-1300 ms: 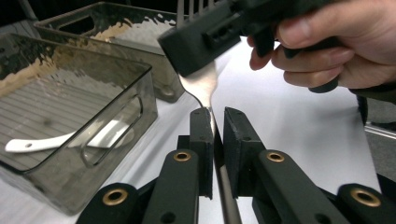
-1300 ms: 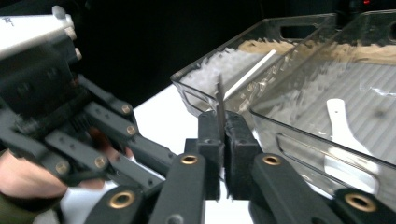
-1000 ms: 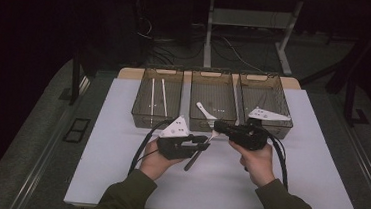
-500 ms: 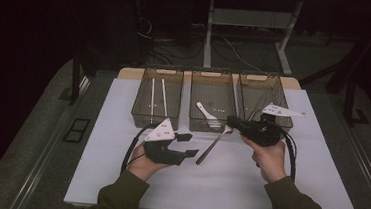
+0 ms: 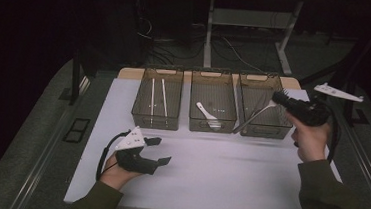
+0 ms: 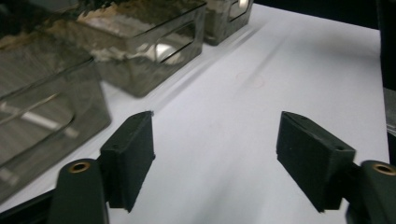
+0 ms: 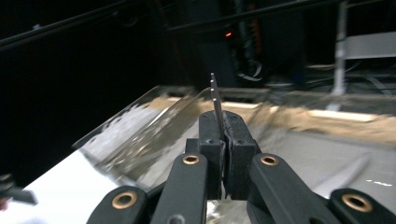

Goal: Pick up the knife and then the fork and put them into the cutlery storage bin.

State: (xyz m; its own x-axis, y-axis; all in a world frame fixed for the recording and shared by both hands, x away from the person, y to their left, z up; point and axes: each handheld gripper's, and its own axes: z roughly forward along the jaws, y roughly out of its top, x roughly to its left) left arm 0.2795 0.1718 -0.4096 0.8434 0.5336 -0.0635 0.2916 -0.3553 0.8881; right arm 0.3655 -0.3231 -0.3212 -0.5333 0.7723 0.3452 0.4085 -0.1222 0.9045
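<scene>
My right gripper [image 5: 278,98] is up at the right, over the right-hand clear bin [image 5: 267,127]. It is shut on a slim metal utensil [image 5: 252,117] that slants down-left from its jaws into that bin. In the right gripper view the utensil [image 7: 215,95] stands edge-on, pinched between the closed pads of the gripper [image 7: 223,119]. My left gripper [image 5: 162,150] lies low over the white table [image 5: 228,173] at the front left. Its jaws have just been opening and nothing is between them. The left gripper view shows the gripper [image 6: 215,158] with both pads wide apart above bare table.
Three clear bins stand in a row at the back of the table. The left bin [image 5: 145,116] holds two white sticks [image 5: 151,102], the middle bin [image 5: 196,121] a white spoon [image 5: 207,115]. Dark floor surrounds the table, with a desk frame behind.
The left gripper let go of the utensil, opened, and drew back to the front left. The right gripper carried the utensil up and to the right, over the right bin.
</scene>
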